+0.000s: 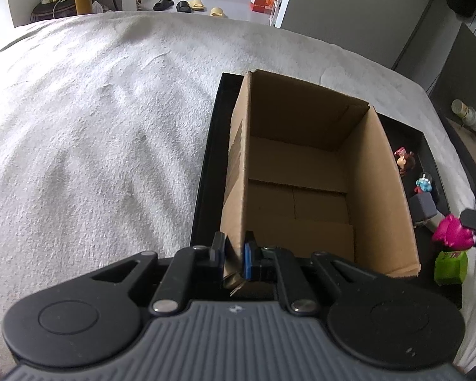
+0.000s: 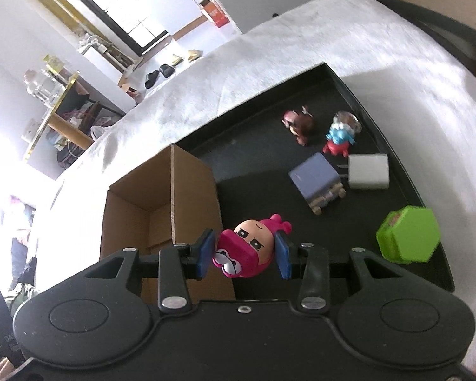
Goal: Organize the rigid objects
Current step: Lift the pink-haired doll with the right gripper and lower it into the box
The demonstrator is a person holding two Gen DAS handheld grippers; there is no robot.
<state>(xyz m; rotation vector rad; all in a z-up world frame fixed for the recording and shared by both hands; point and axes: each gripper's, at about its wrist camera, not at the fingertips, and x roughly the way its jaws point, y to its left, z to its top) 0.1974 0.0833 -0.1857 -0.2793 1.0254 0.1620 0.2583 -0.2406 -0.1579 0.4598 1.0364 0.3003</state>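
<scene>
Barely begun: cardboard box (image 1: 301,171) empty, first toy in transit.
Right gripper (image 2: 246,252) fingers clamped on pink figurine (image 2: 247,249); left gripper (image 1: 233,254) fingers pinch box wall; five items remain on black tray (image 2: 406,174).

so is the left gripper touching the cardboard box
Touching. The left wrist view shows the left gripper shut on the near wall of the cardboard box, one pad on each side of it.

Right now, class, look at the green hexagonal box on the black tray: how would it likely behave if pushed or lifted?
The green hexagonal box looks like rigid plastic, so it would probably keep its shape in a grip. Its flat facets suggest it would slide on the black tray rather than roll. The glossy surface may be slippery between fingers.
</scene>
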